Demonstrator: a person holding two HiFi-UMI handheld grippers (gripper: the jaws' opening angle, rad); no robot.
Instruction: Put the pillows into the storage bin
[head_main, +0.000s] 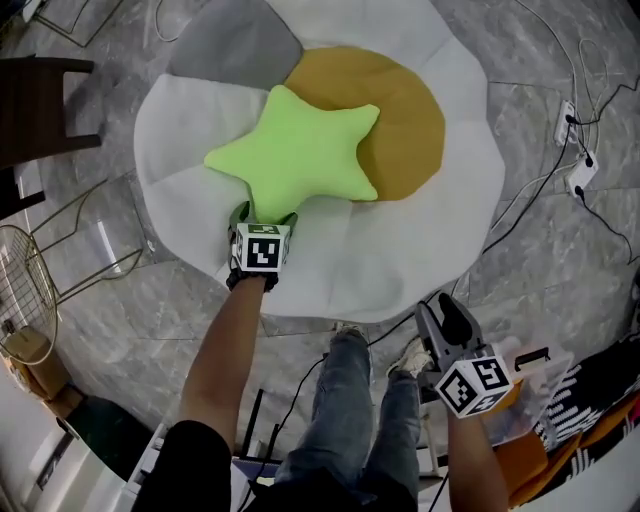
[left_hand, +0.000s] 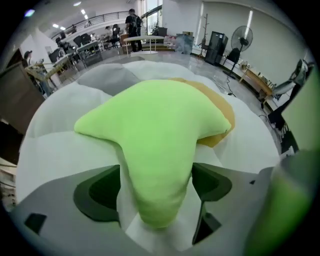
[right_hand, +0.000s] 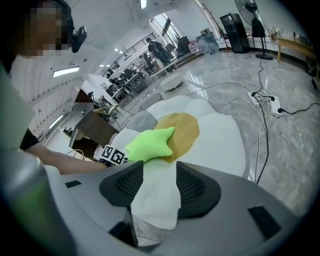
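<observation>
A lime-green star pillow (head_main: 300, 150) lies on a big white petal-shaped floor cushion (head_main: 420, 240), partly over its mustard-yellow centre (head_main: 405, 120). My left gripper (head_main: 262, 212) points steeply down at the star's near arm. In the left gripper view that arm (left_hand: 155, 165) lies between the wide jaws of the left gripper (left_hand: 156, 195), with white cushion showing beside one pad. My right gripper (head_main: 440, 310) hangs off the cushion's near right edge, open and empty. The right gripper view looks past the right gripper (right_hand: 156, 187) to the star pillow (right_hand: 150, 145).
One petal is grey (head_main: 235, 45). Dark wooden furniture (head_main: 40, 110) and a gold wire basket (head_main: 30, 290) stand at the left. Cables and a power strip (head_main: 575, 150) lie on the marble floor at the right. Striped and orange fabric (head_main: 590, 410) sits at the bottom right. The person's legs (head_main: 360, 400) stand below.
</observation>
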